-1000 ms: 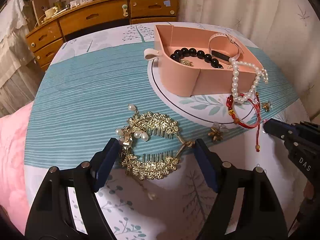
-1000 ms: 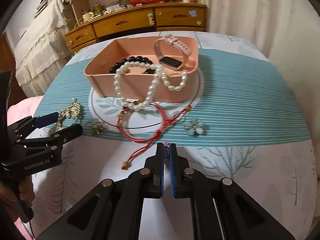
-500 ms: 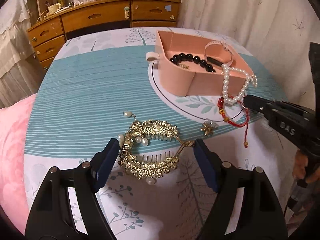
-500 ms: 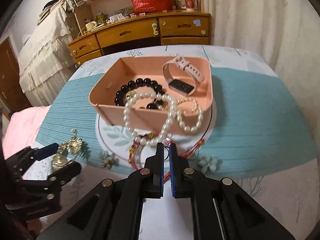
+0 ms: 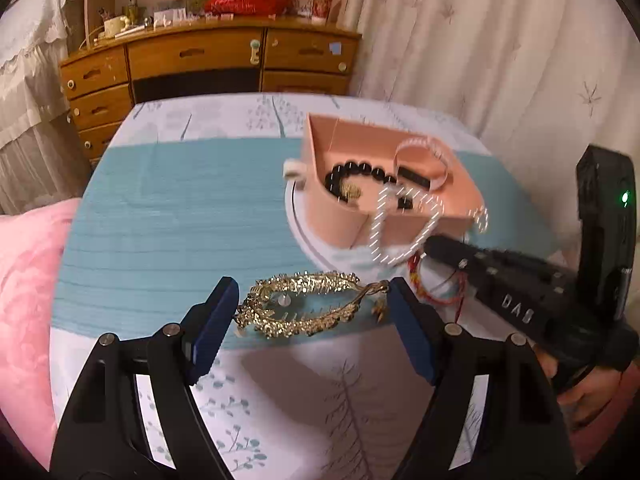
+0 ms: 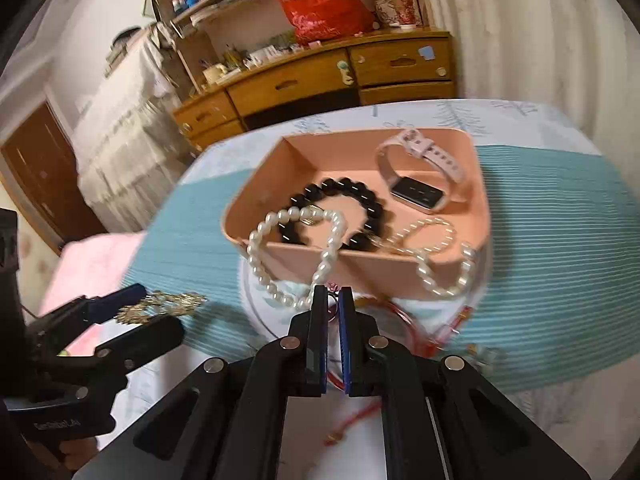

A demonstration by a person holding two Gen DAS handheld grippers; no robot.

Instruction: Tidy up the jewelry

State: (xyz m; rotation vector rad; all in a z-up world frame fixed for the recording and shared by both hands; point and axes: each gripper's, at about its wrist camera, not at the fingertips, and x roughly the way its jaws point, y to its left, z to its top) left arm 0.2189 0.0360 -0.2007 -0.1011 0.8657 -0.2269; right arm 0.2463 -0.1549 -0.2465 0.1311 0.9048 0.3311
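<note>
The left gripper (image 5: 312, 312) holds a gold hair comb (image 5: 304, 308) by its two ends, its jaws set wide because the piece is long; the comb appears raised off the tabletop (image 5: 168, 216), presumably for carrying to the pink tray (image 6: 478, 184). The right gripper (image 6: 331, 300) has its jaws pinched nearly together on a small ring (image 6: 333, 302), a grip that narrow suiting something so slight. It hovers at the tray's near wall, probably to drop the ring inside. The tray, toward the tabletop's far right edge, already holds a black bead bracelet (image 6: 340, 196) and a pink watch (image 6: 420, 176); a pearl necklace (image 6: 292, 256) hangs over its near wall, and a red cord bracelet (image 6: 420, 332) lies on the tabletop before it.
</note>
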